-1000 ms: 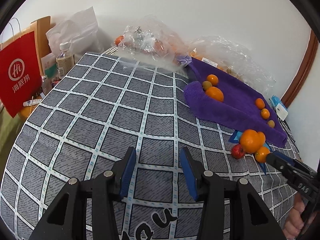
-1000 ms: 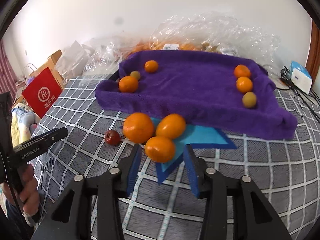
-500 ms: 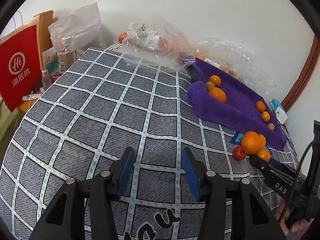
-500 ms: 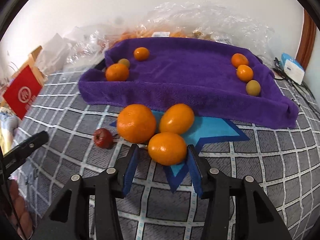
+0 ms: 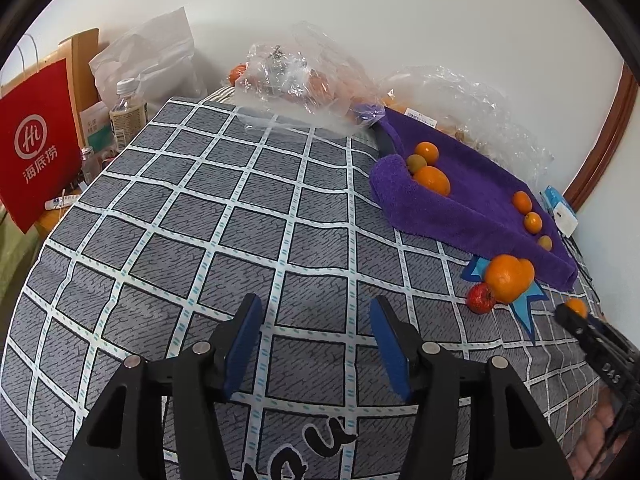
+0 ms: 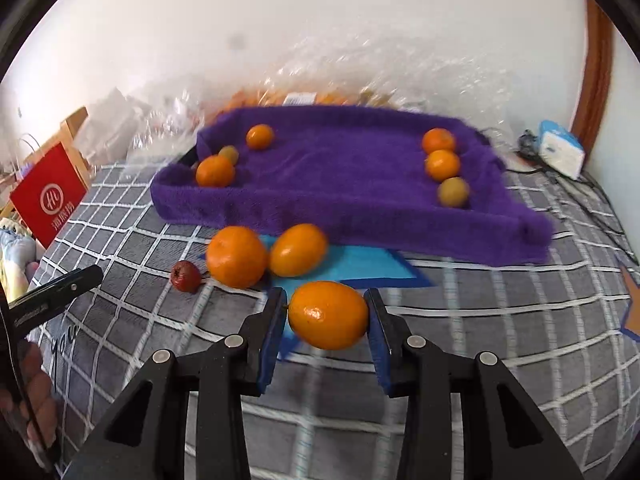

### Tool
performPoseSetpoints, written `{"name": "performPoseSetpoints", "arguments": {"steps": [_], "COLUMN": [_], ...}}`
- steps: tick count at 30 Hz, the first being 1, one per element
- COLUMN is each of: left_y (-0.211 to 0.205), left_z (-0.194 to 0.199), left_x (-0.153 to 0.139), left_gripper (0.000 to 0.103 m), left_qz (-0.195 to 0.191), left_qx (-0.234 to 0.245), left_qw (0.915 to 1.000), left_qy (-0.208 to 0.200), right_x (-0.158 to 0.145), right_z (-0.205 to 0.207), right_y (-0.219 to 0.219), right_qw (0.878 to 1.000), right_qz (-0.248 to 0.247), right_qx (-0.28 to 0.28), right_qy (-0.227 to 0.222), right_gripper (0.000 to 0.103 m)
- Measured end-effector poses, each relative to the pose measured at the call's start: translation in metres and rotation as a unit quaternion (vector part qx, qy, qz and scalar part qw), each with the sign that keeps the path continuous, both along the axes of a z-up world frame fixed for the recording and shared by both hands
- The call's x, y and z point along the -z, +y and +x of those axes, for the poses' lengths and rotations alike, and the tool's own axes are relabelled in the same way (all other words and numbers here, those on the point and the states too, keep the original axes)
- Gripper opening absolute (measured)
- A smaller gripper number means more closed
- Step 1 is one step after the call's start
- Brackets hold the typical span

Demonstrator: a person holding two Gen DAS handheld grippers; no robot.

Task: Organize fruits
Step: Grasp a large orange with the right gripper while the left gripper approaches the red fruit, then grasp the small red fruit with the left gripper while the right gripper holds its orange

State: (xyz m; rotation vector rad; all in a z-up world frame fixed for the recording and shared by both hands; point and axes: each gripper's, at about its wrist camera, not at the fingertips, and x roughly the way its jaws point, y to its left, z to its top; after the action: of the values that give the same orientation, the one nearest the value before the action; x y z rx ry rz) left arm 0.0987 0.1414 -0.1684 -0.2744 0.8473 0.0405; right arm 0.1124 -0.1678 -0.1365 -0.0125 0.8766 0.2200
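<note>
The orange sits between the blue pads of the right gripper, whose jaws are closing onto its sides, just in front of the purple towel-lined tray. It looks firm, smooth, fairly light and liable to roll; gripping across its widest middle seems safest. The left gripper hovers over the checked cloth, jaws opening, holding nothing.

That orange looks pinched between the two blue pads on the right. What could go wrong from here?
The right gripper is closing on a round, smooth orange, touching only its two sides, so it might slip out and roll across the checked cloth. Two more oranges and a small red fruit lie just beyond; a careless swing toward the purple towel tray could knock them. Squeezing too hard might bruise it.
</note>
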Motion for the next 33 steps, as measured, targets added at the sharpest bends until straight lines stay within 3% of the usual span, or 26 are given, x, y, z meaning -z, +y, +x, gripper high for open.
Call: {"name": "performPoseSetpoints", "arguments": {"steps": [11, 22, 26, 28, 30, 33], "left_y": [-0.008, -0.089, -0.106, -0.108, -0.111, -0.114], "left_z": [-0.001, 0.013, 0.026, 0.033, 0.036, 0.041], "left_x": [-0.004, -0.024, -0.016, -0.010, -0.007, -0.001], "left_gripper": [0.052, 0.052, 0.052, 0.046, 0.044, 0.032], "left_qz": [0.019, 0.012, 0.029, 0.019, 0.028, 0.045], "left_qx": [0.003, 0.126, 0.136, 0.137, 0.136, 0.133], "left_qw": [0.9997, 0.9919, 0.9903, 0.9903, 0.9903, 0.9900], "left_qy": [0.011, -0.002, 0.001, 0.007, 0.007, 0.008], "right_x": [0.008, 0.018, 0.023, 0.024, 0.026, 0.027], "right_z": [0.000, 0.015, 0.016, 0.017, 0.018, 0.019], "right_y": [-0.077, -0.094, -0.097, -0.100, -0.100, -0.099], "right_qw": [0.999, 0.998, 0.998, 0.998, 0.997, 0.997], "right_qz": [0.003, 0.028, 0.033, 0.041, 0.045, 0.050], "right_qx": [0.042, 0.050, 0.047, 0.050, 0.051, 0.045], "right_qy": [0.003, 0.007, 0.015, 0.017, 0.023, 0.024], "right_gripper": [0.039, 0.039, 0.039, 0.039, 0.039, 0.039]}}
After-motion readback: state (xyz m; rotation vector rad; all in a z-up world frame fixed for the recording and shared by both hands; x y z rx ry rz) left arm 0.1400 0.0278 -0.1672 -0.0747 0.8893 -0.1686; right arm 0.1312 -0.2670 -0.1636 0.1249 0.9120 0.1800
